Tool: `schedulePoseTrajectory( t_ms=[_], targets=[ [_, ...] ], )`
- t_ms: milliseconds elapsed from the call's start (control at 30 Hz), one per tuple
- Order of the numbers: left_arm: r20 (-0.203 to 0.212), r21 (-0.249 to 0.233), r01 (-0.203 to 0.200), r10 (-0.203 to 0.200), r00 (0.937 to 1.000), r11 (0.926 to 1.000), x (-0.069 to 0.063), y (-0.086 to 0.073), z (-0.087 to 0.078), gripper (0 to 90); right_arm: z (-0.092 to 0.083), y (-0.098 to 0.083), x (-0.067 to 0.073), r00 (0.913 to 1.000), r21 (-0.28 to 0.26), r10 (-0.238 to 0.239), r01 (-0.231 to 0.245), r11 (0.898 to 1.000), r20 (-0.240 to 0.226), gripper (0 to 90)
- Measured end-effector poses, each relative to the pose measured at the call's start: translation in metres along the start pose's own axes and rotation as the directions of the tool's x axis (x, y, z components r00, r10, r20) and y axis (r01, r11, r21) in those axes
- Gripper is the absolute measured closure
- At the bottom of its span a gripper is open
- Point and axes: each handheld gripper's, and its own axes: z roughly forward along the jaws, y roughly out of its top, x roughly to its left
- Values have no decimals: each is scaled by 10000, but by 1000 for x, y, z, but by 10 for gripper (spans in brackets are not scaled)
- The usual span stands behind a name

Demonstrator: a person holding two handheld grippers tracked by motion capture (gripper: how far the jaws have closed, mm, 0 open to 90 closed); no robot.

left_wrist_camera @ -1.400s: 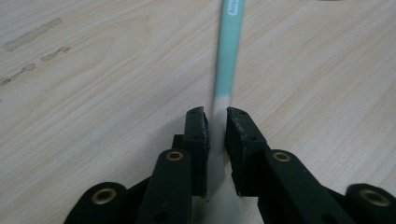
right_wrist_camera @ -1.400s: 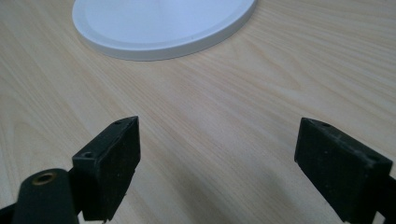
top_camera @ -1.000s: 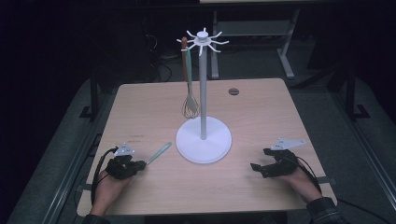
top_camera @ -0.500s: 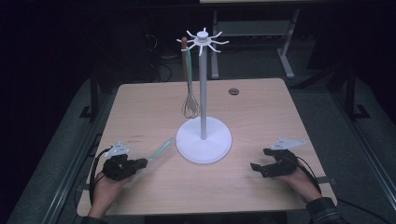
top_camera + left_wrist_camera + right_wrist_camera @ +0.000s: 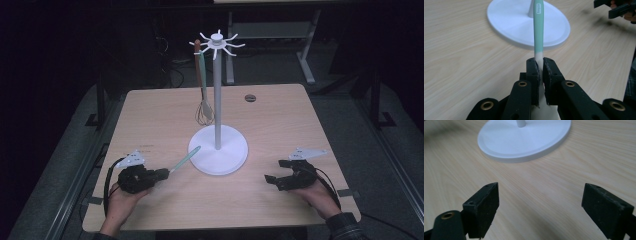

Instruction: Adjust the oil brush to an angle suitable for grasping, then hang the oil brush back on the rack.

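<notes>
Table (image 5: pixel 150 115) of pale wood carries a white hook stand (image 5: pixel 218 150), a whisk (image 5: pixel 202 107) hanging beside its pole. Left gripper (image 5: pixel 162 173), near the stand's base, clamps a mint-handled utensil (image 5: pixel 185 160) whose tip reaches over that base. Right gripper (image 5: pixel 277 172), opposite the base, gapes wide.

lab: dark rm, bare test table (image 5: pixel 150 115)

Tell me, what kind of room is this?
Probably a lab or workshop, not a kitchen. A bare wooden table stands on a dark floor with cables and metal frames behind, and it holds just a white utensil stand with a whisk.
</notes>
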Motion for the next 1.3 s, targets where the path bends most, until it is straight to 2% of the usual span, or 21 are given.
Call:
schedulePoseTrajectory(
  t_ms=[167,267,300,467,600,733,767,933,1000,1067,1300],
  targets=[
    [466,-117,-203,208,9987,9997,-7,12,11,837,6,4,7,9995,-47,-14,13,10000,-317,143],
    [716,-167,-244,255,9971,9996,-15,18,20,837,11,6,12,9987,-27,-8,7,10000,-504,144],
    [814,-142,-367,377,9960,9992,-18,21,24,837,13,7,14,9981,-34,1,-4,10000,-616,143],
    [1061,-259,-594,619,9924,9979,-30,34,39,837,18,14,28,9951,-243,10,-34,9997,-984,173],
    [1226,-335,-694,730,9898,9970,-37,44,50,837,23,20,34,9933,-369,3,-46,9993,-1154,186],
    [1287,-424,-911,959,9870,9949,-43,52,61,837,30,26,42,9883,-350,36,-90,9993,-1526,202],
    [1345,-485,-818,876,9870,9955,-46,54,63,836,32,28,44,9875,-403,4,-69,9992,-1575,210],
    [1391,-608,-911,988,9853,9940,-51,61,73,837,39,34,51,9827,-569,27,-135,9983,-1854,243],
    [1491,-637,-985,1071,9830,9931,-57,65,81,836,44,42,55,9782,-740,6,-163,9971,-2077,287],
    [1527,-612,-1176,1257,9802,9912,-61,67,86,837,45,46,57,9768,-881,56,-250,9958,-2141,310],
    [1700,-604,-1345,1430,9750,9891,-69,72,97,836,47,56,57,9708,-1300,294,-618,9896,-2379,376]
  ],
)
